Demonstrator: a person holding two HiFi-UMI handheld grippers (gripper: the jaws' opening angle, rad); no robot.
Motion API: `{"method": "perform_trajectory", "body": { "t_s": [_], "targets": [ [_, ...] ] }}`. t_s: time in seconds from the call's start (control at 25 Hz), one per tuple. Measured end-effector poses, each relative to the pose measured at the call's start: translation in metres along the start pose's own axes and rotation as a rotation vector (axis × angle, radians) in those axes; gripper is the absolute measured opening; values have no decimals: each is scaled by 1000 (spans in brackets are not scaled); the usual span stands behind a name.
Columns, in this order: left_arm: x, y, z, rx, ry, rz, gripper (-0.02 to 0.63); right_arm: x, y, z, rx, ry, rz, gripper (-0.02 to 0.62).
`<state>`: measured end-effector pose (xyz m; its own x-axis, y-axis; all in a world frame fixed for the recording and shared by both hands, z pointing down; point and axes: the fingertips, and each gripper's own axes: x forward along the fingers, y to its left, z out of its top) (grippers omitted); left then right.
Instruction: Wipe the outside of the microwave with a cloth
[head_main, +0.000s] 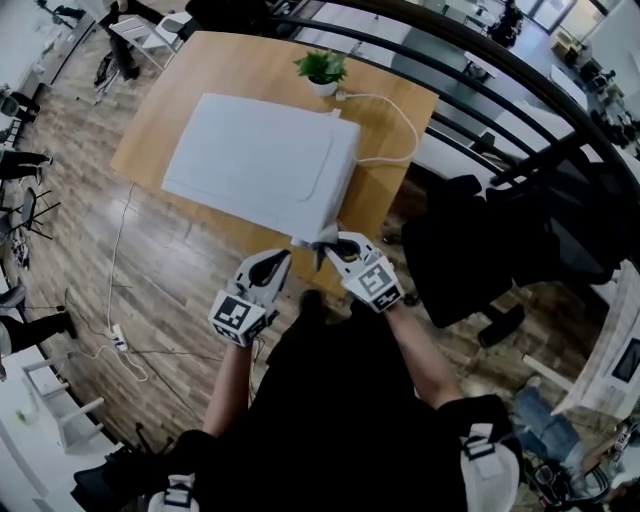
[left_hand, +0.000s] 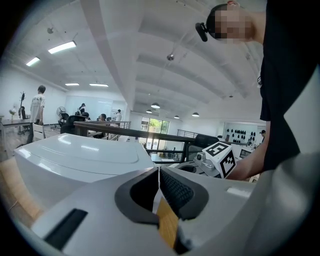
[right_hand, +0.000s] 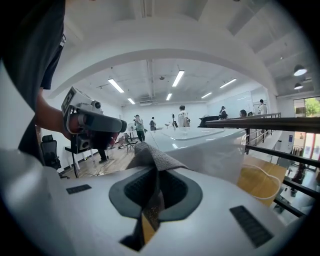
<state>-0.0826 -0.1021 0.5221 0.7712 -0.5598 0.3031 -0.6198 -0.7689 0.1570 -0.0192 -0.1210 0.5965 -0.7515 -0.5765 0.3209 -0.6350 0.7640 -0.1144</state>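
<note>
White microwave (head_main: 262, 160) sits on a light wooden table (head_main: 230, 65), long side running away from the person, with its near right corner at the table's front edge. Behind it stand a small potted plant (head_main: 322, 70) and a white cable (head_main: 395, 110) that loops across the tabletop from the microwave's back. The person stands at the front edge with both grippers raised side by side. Right gripper (head_main: 335, 246): jaws clamped on a grey cloth (head_main: 322, 240), which is bunched against the microwave's near right corner. In the right gripper view the cloth (right_hand: 150, 157) rises out of the pinch and folds over toward the white casing (right_hand: 200, 145); the weave shows between the black pads (right_hand: 172, 187). Left gripper (head_main: 270, 264): just beside the right one, off the front edge of the table and not touching the microwave. In its own view the jaws are pressed together with nothing between them (only a thin seam between the ribbed pads (left_hand: 175, 192)). From that view the microwave's top (left_hand: 75, 155) lies ahead and to the left, and the right gripper's marker cube (left_hand: 220, 158) shows to the right. A dark railing (head_main: 480, 90) curves past the far side of the table, and a black office chair (head_main: 470, 250) stands near the table's right end on the wood floor (head_main: 120, 260).
</note>
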Motion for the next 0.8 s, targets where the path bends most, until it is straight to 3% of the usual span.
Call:
{"method": "perform_trajectory", "body": {
  "t_s": [0.8],
  "targets": [
    [-12,7,-5,-55,-38,125,9,11,-76,10,-79,20,-39,12]
  ]
}}
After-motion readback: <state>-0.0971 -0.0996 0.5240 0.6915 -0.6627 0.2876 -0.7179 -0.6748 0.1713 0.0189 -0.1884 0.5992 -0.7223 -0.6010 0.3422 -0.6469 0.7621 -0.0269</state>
